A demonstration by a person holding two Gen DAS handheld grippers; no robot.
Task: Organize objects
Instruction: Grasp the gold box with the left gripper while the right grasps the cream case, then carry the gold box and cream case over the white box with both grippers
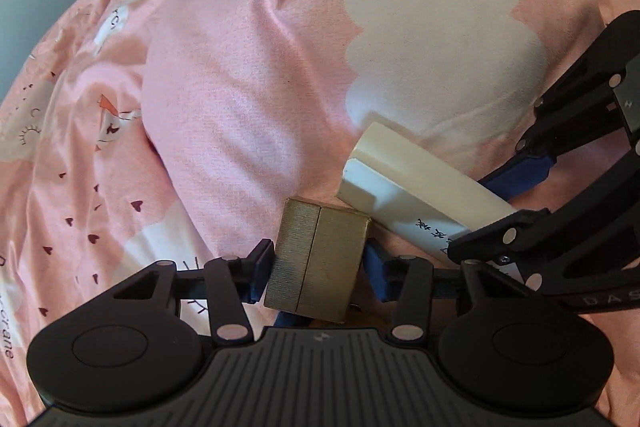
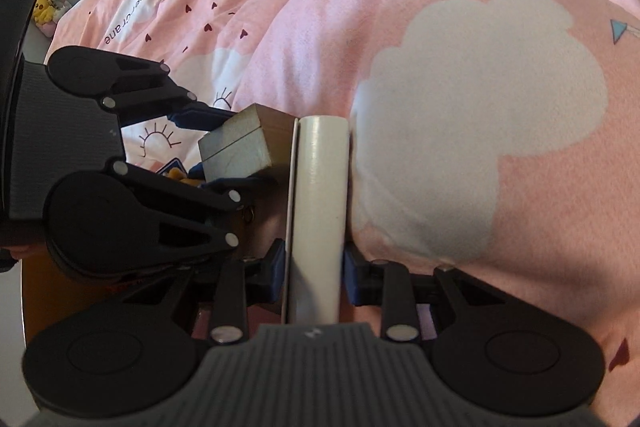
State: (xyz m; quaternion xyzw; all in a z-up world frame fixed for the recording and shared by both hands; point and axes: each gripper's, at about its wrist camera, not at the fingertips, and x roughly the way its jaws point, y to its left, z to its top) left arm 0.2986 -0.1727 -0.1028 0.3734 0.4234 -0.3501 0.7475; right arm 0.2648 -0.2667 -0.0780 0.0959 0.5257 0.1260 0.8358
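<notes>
The left gripper (image 1: 318,265) is clamped on a small gold box (image 1: 316,259), which sits low at six o'clock in the left wrist view. The right gripper (image 2: 314,275) grips a long cream-white box (image 2: 318,211) (printed characters run along one side), its far end pressing against the pink pillow (image 2: 460,115) at twelve o'clock. The two boxes are just beside each other above the pink patterned bedsheet (image 1: 80,187).

Soft matt pink cloth bedding (image 1: 224,75), a brushed metallic-gold box (image 1: 316,259), and a glossy smooth cream box (image 2: 320,211).
</notes>
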